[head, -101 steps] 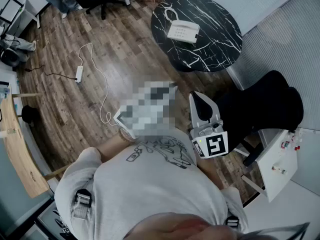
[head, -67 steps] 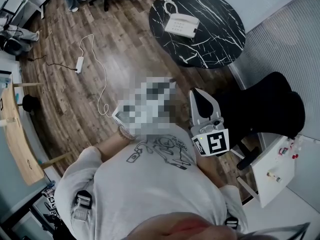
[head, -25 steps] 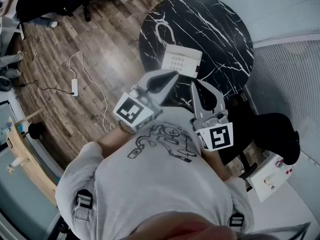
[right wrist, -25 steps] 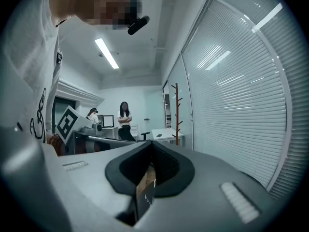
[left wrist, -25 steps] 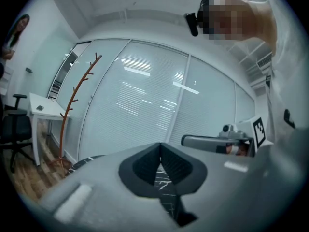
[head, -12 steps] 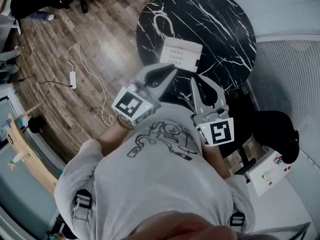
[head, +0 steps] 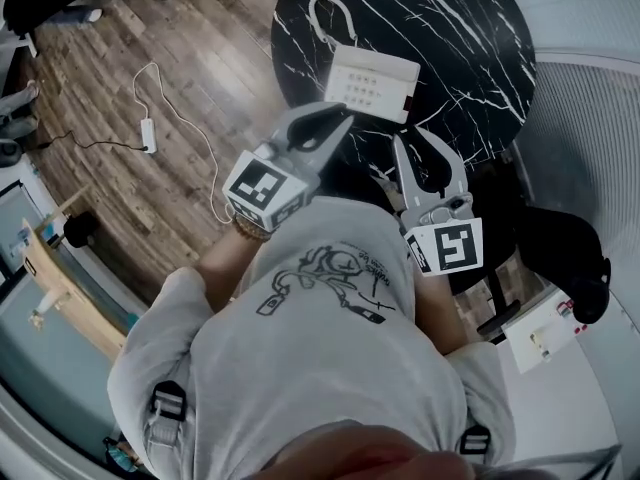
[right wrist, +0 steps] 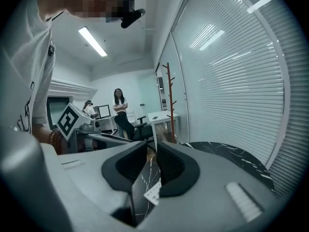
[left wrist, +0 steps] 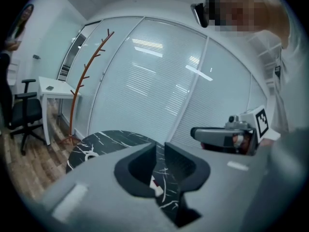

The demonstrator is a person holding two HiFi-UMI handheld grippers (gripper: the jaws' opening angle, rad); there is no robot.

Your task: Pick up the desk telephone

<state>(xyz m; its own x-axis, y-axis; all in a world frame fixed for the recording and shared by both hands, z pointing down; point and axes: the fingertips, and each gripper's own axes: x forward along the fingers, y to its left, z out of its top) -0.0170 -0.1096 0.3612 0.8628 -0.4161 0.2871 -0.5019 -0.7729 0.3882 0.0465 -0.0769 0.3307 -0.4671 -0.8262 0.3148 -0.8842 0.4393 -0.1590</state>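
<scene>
The white desk telephone (head: pixel 372 81) lies near the front edge of a round black marble table (head: pixel 470 38), its coiled cord (head: pixel 325 13) behind it. My left gripper (head: pixel 338 120) hovers just short of the phone's near left corner. Beside the near right corner is my right gripper (head: pixel 422 143). Both pairs of jaws have just been opening and stand a narrow gap apart with nothing between them. A sliver of the telephone (left wrist: pixel 155 185) shows through the left gripper (left wrist: pixel 160 151), and its keypad (right wrist: pixel 153 193) shows below the right gripper (right wrist: pixel 151 151).
A white cable and power strip (head: pixel 150 133) lie on the wooden floor at left. A black chair (head: pixel 570 258) and a small white table (head: pixel 545 333) stand at right. A coat stand (left wrist: pixel 84 86) rises by the blinds. People stand at desks far back (right wrist: pixel 120 110).
Both grippers have sunk and moved forward to the table's near edge, close to the telephone. Their jaws have parted slightly. The table and phone now sit larger in the head view.
</scene>
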